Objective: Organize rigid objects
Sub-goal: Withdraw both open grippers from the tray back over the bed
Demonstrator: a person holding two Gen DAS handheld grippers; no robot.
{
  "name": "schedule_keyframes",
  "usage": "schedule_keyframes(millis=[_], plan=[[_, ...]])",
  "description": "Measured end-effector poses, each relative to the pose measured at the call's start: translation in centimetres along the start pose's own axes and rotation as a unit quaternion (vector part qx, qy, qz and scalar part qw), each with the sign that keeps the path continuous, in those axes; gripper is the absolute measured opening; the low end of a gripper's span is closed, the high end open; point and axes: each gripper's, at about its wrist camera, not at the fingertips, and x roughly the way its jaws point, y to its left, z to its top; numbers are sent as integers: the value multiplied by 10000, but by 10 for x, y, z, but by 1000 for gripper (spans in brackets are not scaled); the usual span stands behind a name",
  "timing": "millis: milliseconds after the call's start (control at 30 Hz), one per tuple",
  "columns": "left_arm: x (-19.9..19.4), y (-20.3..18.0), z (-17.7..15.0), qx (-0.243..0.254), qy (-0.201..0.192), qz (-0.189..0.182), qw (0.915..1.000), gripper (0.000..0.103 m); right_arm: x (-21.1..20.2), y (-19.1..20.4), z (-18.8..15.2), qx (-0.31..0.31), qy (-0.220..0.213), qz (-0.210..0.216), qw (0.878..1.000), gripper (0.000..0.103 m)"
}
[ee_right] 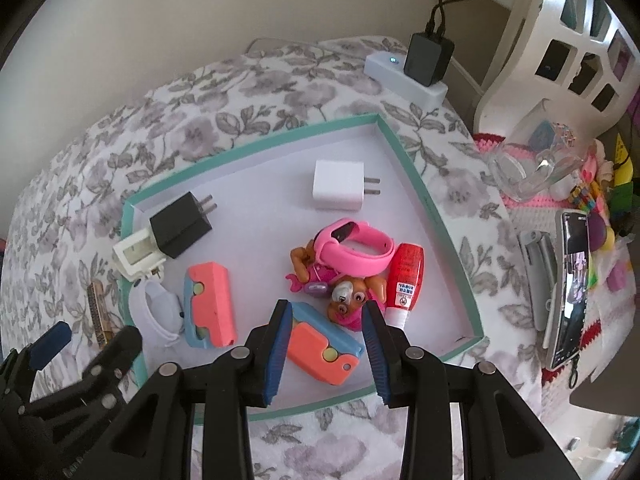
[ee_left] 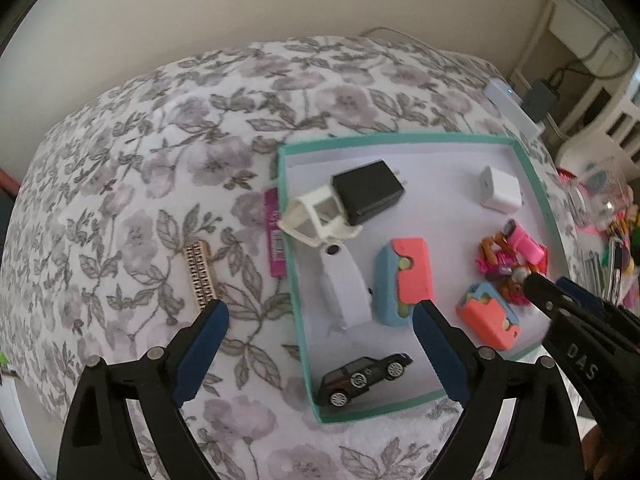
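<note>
Hovering over a flowered bed (ee_left: pixel 120 184), left tool (ee_left: pixel 320 316) spread wide and holding nothing, blue pads flanking the tray's near-left rim. Lying loose outside the tray (ee_left: pixel 298 304): a beaded clip (ee_left: pixel 201 276) and a magenta wrapper (ee_left: pixel 275 240), both just beside the left wall. Resting half over that wall, a cream frame toy (ee_left: pixel 316 218) touching a black charger (ee_left: pixel 368 192). Sitting inside, moving right: a white band (ee_left: pixel 346 294), a black car (ee_left: pixel 364 376) near the front rim, two coral-and-blue blocks (ee_left: pixel 404 280), a white charger (ee_right: pixel 338 186) well apart toward the back, then a heap made of a pink watch (ee_right: pixel 352 246), a puppy figure (ee_right: pixel 348 296) and a red tube (ee_right: pixel 404 280). Poised low over the nearer block (ee_right: pixel 320 354), right tool (ee_right: pixel 326 318) parted and empty, one pad to each side of it, contact not clear.

Likely light, stiff plastic throughout, so firm squeezing should be tolerated. Best taken across flat parallel faces: blocks and chargers by their sides, away from the prongs. Car apt to roll; better pinched across the body than the wheels. Clip thin and flat on soft bedding, probably needing a pinch along its long edges. Watch strap springy, tube round and possibly slippery.
</note>
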Motion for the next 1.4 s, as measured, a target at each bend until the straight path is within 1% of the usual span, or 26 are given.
schedule_keyframes(millis=[133,167,200,267,333,400,533,600,733,767,867,967,1133,1200,1300,1400], plan=[[-3,15,3,-273,-96,95,9995,94,0,6,0,-90,6,0,10000,40],[-4,19,4,-366,-111,130,9992,94,1,7,0,-126,18,-17,9999,45],[-4,25,5,-467,-121,173,9987,94,3,10,-1,-177,35,-42,9998,53],[-4,37,7,-673,-152,270,9973,94,4,15,-2,-261,30,-71,9996,60],[-4,50,8,-867,-180,355,9954,95,4,20,-3,-342,18,-68,9994,63],[-5,61,9,-1039,-214,403,9935,97,5,26,-5,-432,8,-52,9991,68],[-5,80,11,-1327,-204,402,9901,97,9,38,-8,-601,31,-41,9982,74],[-5,89,11,-1471,-185,376,9882,97,11,45,-10,-693,40,-34,9976,81],[-2,109,11,-1776,-147,332,9834,97,13,57,-14,-885,27,-1,9961,86],[-1,114,11,-1835,-134,317,9824,97,14,59,-15,-909,24,1,9959,89],[2,132,9,-2046,-73,260,9785,97,14,65,-16,-975,9,28,9952,93],[4,153,5,-2319,-35,289,9723,97,15,69,-17,-992,-5,77,9950,99],[11,185,-2,-2676,50,398,9627,97,14,86,-19,-1064,-78,328,9937,101],[15,192,-4,-2755,93,434,9603,97,13,96,-19,-1132,-133,414,9926,102],[22,196,-5,-2755,181,430,9602,97,11,110,-19,-1214,-208,502,9911,102],[28,192,-3,-2641,251,394,9634,97,11,122,-19,-1299,-233,619,9893,102]])
